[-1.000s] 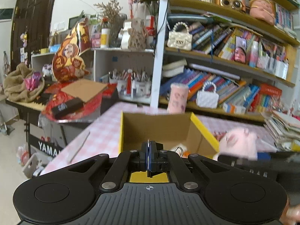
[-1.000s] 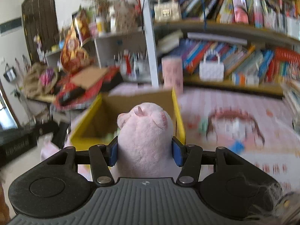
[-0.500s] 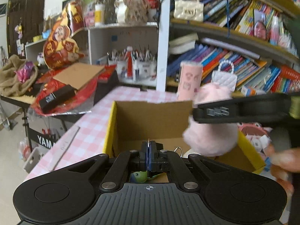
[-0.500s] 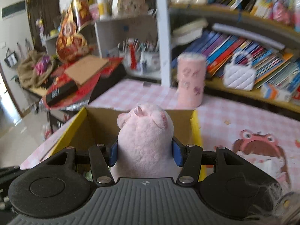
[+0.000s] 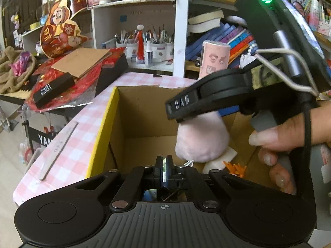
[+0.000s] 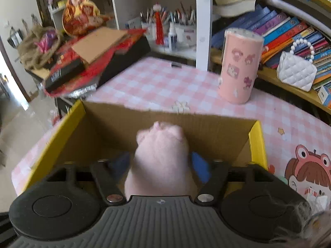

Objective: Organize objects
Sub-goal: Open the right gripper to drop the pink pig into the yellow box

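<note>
Right wrist view: the right gripper (image 6: 160,162) hangs over the open cardboard box (image 6: 206,122) on the pink checked desk (image 6: 157,82), the pink plush toy (image 6: 160,155) between its blue pads (image 6: 199,166).
Right gripper state: jaws opening; a gap shows at each pad, so the plush toy looks released, not squeezed.
Left wrist view: the plush toy (image 5: 201,139) hangs below the right gripper's finger (image 5: 206,101), low inside the cardboard box (image 5: 144,111), just above a white item and an orange bit on the floor.
Left gripper state: the left gripper (image 5: 164,170) is nearly closed with nothing between its pads, poised at the near rim of the box.
Step in hand: dropping the plush toy into the box, in my judgement.
Doing it well: let the jaws spread fully before lifting, then rise straight up so the fur does not drag on a pad.
Risk: the left gripper sits close by; keep it clear of the drop.
Nearby: a pink cylinder (image 6: 239,66) stands beyond the box.
</note>
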Motion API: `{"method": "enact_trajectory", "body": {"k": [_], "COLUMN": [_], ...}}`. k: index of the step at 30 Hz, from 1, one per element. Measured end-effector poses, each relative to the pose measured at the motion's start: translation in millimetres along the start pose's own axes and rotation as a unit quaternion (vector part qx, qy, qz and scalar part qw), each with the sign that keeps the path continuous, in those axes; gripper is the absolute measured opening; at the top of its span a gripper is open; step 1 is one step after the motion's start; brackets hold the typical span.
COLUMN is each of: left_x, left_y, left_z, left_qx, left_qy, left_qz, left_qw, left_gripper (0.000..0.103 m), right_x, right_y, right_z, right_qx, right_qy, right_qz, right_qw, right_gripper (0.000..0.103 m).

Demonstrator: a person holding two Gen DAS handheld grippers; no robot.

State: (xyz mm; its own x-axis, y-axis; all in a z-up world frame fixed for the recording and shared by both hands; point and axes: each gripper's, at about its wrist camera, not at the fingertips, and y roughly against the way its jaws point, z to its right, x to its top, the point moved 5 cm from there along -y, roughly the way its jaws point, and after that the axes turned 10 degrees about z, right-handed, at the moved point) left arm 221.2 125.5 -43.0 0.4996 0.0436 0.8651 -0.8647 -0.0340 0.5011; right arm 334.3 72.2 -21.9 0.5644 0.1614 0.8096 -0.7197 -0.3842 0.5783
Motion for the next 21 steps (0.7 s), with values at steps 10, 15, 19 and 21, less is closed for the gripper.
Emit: {"method": "enact_trajectory", "body": {"k": [10, 15, 19, 21], "left_x": [11.7, 14.1, 8.5, 1.7], "left_y": [40.1, 75.3, 99.5, 110.8], "left_z": [2.7, 5.7, 0.3, -4.3], "left_qx": [-0.013, -0.016, -0.005, 0.002], "left_qy": [0.012, 0.003, -0.004, -0.001], "left_qz": [0.048, 0.084, 0.1, 0.1], "left_qw": [0.9987, 0.9963, 0.995, 0.995], "left_gripper": [0.017, 0.05, 0.073, 0.082], "right_x": [16.3, -0.4, -24.2, -38.3], "right_y": [84.2, 134.9, 170.2, 183.5], "right_z": [6.8, 10.5, 8.7, 7.3], "right_qx": [-0.01, -0.033, -0.065, -0.08], "right_qy": [-0.017, -0.033, -0.022, -0.021], "right_qz": [0.105, 0.141, 0.158, 0.159], "right_qw": [0.994, 0.989, 0.985, 0.984], "right_gripper": [0.08, 0.079, 0.077, 0.076]}}
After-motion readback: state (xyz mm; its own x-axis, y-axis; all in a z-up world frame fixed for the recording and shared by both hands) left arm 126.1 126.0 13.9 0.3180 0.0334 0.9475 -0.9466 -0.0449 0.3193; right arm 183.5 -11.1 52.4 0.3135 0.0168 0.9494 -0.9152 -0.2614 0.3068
